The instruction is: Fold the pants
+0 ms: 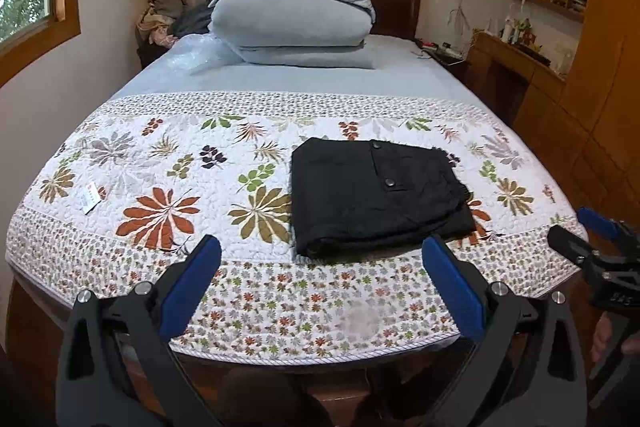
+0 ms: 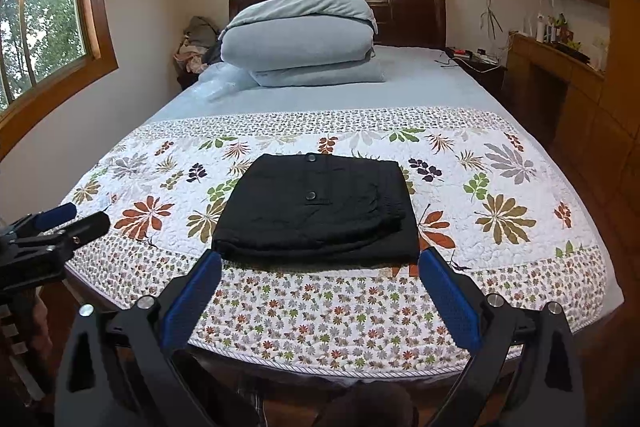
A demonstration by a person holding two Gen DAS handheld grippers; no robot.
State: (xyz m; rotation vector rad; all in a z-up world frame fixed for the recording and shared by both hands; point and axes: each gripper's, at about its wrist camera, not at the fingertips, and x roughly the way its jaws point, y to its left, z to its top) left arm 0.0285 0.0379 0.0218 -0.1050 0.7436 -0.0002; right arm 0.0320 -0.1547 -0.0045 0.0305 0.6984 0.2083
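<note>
Left wrist view: black pants lying as a compact folded rectangle on the floral quilt, toward its near edge, two snap buttons facing up on the top layer. Left gripper hovering short of the pants, off the quilt's near edge, blue pads spread wide, nothing between them. Right gripper visible at the frame's right margin, beyond the pants' right side; jaw gap not resolvable from this angle. Folded grey duvet stacked far past the pants, by the headboard. Right wrist view: pants centred just ahead of the right gripper, layers stacked, near edge slightly uneven. Right gripper's blue pads well apart, empty, clear of the cloth. Left gripper seen to the left of the pants, off the quilt corner, not touching anything. Judgement: folding looks essentially complete, both tools backed away from the bundle. Next move, if any: light squaring of the near edge or simple withdrawal; no further grasp apparently needed.
</note>
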